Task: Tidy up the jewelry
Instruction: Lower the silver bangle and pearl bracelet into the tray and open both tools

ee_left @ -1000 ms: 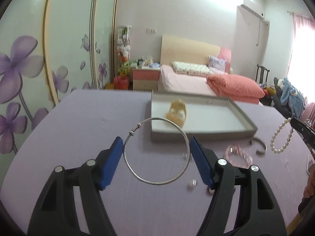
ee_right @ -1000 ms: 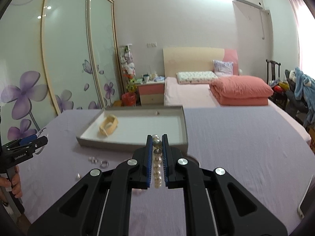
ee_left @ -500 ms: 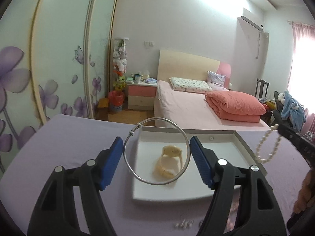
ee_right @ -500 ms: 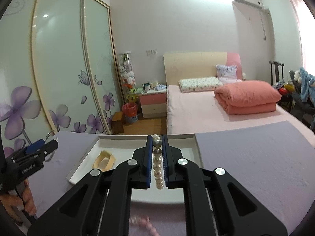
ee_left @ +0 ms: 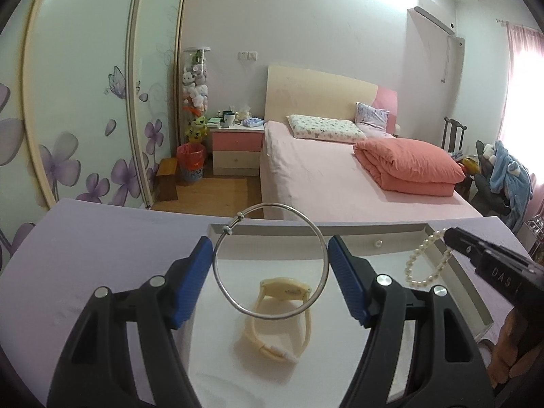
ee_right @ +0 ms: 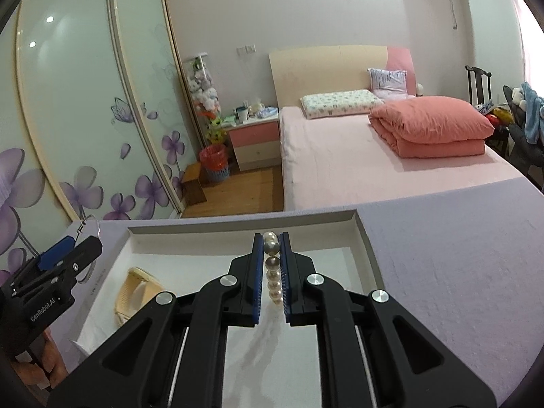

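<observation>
My left gripper [ee_left: 270, 255] is shut on a thin silver bangle [ee_left: 272, 205], pinched across its width between the blue pads. It hangs above a white tray with a grey rim [ee_left: 306, 229], over the cream wristwatch [ee_left: 285, 289] that lies inside. My right gripper [ee_right: 271, 238] is shut on a pearl bracelet [ee_right: 272, 273], above the tray's [ee_right: 365, 238] right half. In the left wrist view the right gripper [ee_left: 450, 234] enters from the right with the pearl bracelet [ee_left: 413, 260] dangling. The right wrist view shows the left gripper [ee_right: 80, 243], the bangle [ee_right: 90, 219] and the watch [ee_right: 136, 292] at left.
The tray sits near the far edge of a table covered in purple cloth [ee_right: 459, 272]. Beyond it are a wooden floor, a pink bed [ee_left: 340, 176] and sliding wardrobe doors with purple flowers [ee_left: 85, 119]. A person's hand [ee_left: 510, 346] grips the right tool.
Both grippers have moved forward across the table until they are over the tray, each keeping its hold. The loose pieces on the cloth near the tray's front have dropped out of view.
</observation>
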Motion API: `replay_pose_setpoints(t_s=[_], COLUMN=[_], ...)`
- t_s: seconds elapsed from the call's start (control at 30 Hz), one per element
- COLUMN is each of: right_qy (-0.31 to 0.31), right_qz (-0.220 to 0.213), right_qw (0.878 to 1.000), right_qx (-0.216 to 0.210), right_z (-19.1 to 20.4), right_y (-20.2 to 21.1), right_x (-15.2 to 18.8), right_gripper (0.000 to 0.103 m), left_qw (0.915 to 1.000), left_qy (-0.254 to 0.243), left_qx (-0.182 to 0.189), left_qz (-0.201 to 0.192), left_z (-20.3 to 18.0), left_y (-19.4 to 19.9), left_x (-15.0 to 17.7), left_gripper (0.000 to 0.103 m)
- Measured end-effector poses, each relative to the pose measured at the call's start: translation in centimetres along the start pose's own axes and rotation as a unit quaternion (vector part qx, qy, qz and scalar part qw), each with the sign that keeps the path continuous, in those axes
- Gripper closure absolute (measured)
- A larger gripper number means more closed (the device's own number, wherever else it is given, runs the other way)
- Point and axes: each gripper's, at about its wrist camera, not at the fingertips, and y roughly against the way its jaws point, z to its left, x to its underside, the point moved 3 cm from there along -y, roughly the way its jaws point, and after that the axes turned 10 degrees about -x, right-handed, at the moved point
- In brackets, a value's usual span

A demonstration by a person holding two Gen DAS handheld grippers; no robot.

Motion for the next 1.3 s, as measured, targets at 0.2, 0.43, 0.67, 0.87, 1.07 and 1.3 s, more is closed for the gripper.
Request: replay_pose_setpoints(t_s=[0.2, 0.43, 0.67, 0.87, 1.07, 1.3], right_qy=[-0.009, -0.015, -0.014, -0.012, -0.011, -0.006], right_qz=[0.02, 0.024, 0.023, 0.023, 0.025, 0.023], right_qw=[1.0, 1.0, 1.0, 1.0, 1.0, 1.0], right_qx=[-0.001, -0.008, -0.007, -0.006, -0.007, -0.007], right_z=[-0.4, -0.4, -0.6, -0.8, -0.7, -0.3], right_y=[-1.2, -0.9, -0.7, -0.6, -0.4, 0.0], right_x=[-0.1, 0.2, 0.2, 0.2, 0.2, 0.2], right_gripper=[0.093, 0.092, 0.092, 0.092, 0.092, 0.092], left_qw=[0.9999, 0.9996, 0.9997, 0.9999, 0.9999, 1.0], left_qy=[-0.001, -0.002, -0.006, -0.004, 0.009, 0.005], left_qx=[0.005, 0.007, 0.005, 0.005, 0.005, -0.002], left_qz=[0.016, 0.027, 0.024, 0.015, 0.012, 0.007], left_z=[-0.3, -0.5, -0.5, -0.1, 0.6, 1.0], left_y=[-1.4, -2.1, -2.4, -1.7, -1.0, -0.3], left_x=[0.2, 0.4, 0.3, 0.1, -0.1, 0.0], left_gripper=[0.035, 0.034, 0.034, 0.034, 0.031, 0.031])
